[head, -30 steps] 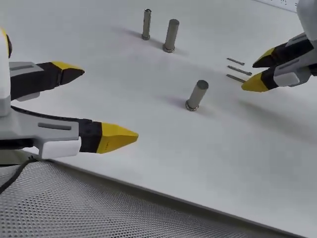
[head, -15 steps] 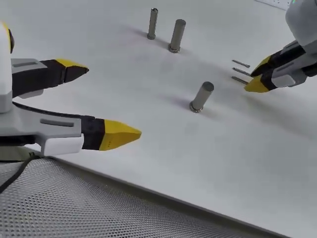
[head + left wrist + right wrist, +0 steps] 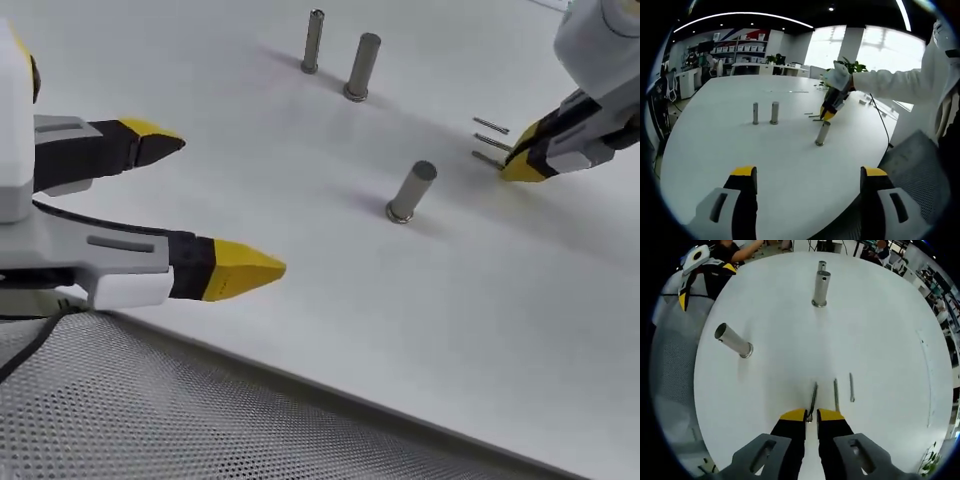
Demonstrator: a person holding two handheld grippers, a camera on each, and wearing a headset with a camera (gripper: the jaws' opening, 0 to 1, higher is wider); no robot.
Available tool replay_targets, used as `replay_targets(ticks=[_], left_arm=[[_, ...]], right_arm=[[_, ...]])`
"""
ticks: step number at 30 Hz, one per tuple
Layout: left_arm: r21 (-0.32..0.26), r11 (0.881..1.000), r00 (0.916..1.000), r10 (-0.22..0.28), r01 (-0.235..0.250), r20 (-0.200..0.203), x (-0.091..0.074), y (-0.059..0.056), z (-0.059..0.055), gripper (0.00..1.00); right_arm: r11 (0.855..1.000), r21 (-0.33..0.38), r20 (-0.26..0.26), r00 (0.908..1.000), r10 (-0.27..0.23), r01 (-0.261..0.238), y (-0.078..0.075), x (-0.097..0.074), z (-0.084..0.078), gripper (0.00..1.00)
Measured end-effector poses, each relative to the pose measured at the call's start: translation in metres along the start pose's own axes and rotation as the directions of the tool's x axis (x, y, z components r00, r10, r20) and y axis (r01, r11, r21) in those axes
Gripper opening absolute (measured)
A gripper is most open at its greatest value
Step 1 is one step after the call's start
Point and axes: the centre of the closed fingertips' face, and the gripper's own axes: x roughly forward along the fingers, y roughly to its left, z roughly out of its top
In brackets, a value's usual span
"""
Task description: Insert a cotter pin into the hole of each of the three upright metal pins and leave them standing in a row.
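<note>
Right gripper [image 3: 811,415]: jaws narrowed to a slit, low over the table [image 3: 890,330]. The near end of the nearest cotter pin [image 3: 813,397] sits between the tips; I cannot tell whether it is pinched. The pin's long axis runs straight ahead of the jaws, and two more cotter pins [image 3: 836,394] lie just beside it.

Left gripper [image 3: 808,172]: wide open, empty, well apart from the pins.

Nearest metal pin [image 3: 733,340]: ahead and to the left.

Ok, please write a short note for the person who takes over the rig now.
Left gripper: open, empty, over the table's near side.
Right gripper: jaws almost shut around the end of the nearest cotter pin; grip uncertain.
Two more cotter pins lie beside it.
Three metal pins stand upright, no cotter pin in any.
Left to do: all three insertions.
</note>
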Motion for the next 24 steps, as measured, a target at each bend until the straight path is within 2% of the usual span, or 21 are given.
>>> replay_targets(ticks=[10, 13, 15, 21, 23, 24], left_arm=[[0.015, 1.0, 1.0, -0.007, 0.007, -0.005, 0.0012, -0.0019, 0.0016, 0.81], [0.025, 1.0, 0.9999, -0.016, 0.016, -0.001, 0.0025, -0.0038, 0.0037, 0.81], [0.024, 1.0, 0.9999, -0.014, 0.014, 0.004, 0.0028, -0.0031, 0.0055, 0.81], [0.038, 0.999, 0.9999, -0.014, 0.014, 0.005, 0.0061, 0.0012, 0.0098, 0.8], [0.042, 0.999, 0.9998, -0.017, 0.017, 0.004, 0.0074, 0.0013, 0.0102, 0.8], [0.042, 0.999, 0.9999, -0.016, 0.016, 0.005, 0.0079, 0.0015, 0.0104, 0.8]], right_arm=[[0.999, -0.051, -0.031, 0.9995, -0.01, 0.009, -0.0031, -0.0016, 0.0003, 0.0], [0.994, -0.108, -0.064, 0.9972, -0.039, 0.032, -0.003, -0.0013, 0.0001, 0.0], [0.992, -0.121, -0.075, 0.9962, -0.045, 0.036, -0.004, -0.0005, 0.0005, 0.0], [1.0, -0.017, -0.044, 0.9989, 0.017, -0.017, 0.0025, -0.0016, 0.0003, 0.0], [1.0, -0.011, -0.047, 0.9987, 0.019, -0.019, 0.0031, -0.0013, 0.0008, 0.0], [0.999, -0.031, -0.053, 0.9984, 0.019, -0.021, 0.0042, -0.0009, 0.001, 0.0]])
